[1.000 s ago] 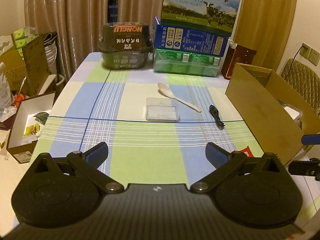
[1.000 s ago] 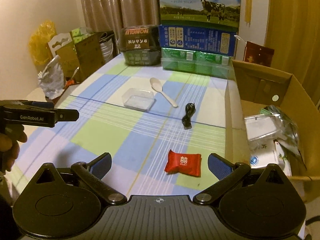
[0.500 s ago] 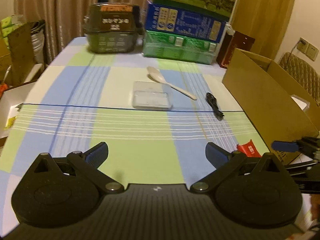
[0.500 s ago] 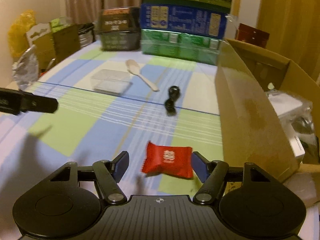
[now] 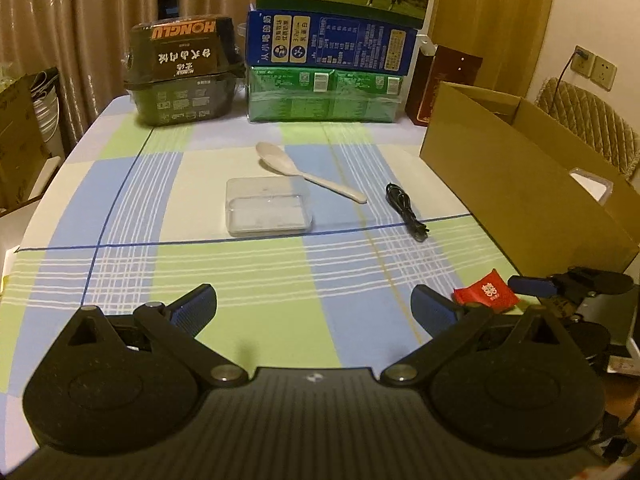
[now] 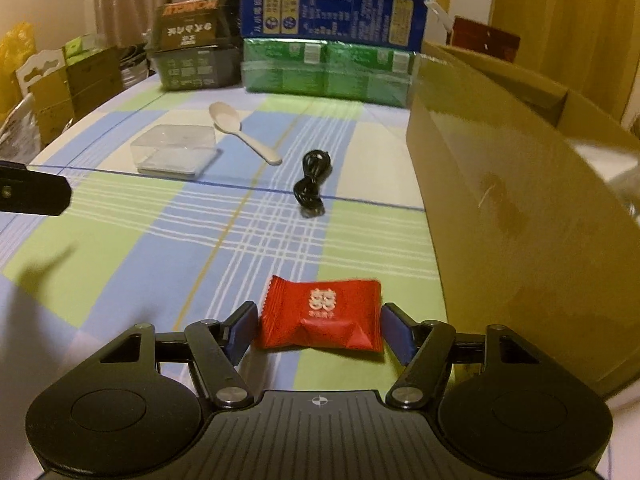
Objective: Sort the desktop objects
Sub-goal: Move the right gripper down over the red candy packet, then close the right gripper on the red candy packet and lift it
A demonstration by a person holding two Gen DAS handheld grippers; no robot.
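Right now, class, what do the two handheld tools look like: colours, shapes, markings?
Both the left tool and the right tool are matte black, with two rounded lobes, pivoted link arms on silver rivets, a ribbed central plate bearing a small crosshair mark, and blue fingers. No cables or sleeves show.

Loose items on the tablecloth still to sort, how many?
4: red candy packet between the right claw fingers, black cable mid-table, white spoon and clear plastic box beyond. More may sit behind the cardboard box.

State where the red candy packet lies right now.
In the right wrist view, the red candy packet lies on the tablecloth between the open right tongs, left of the cardboard box.
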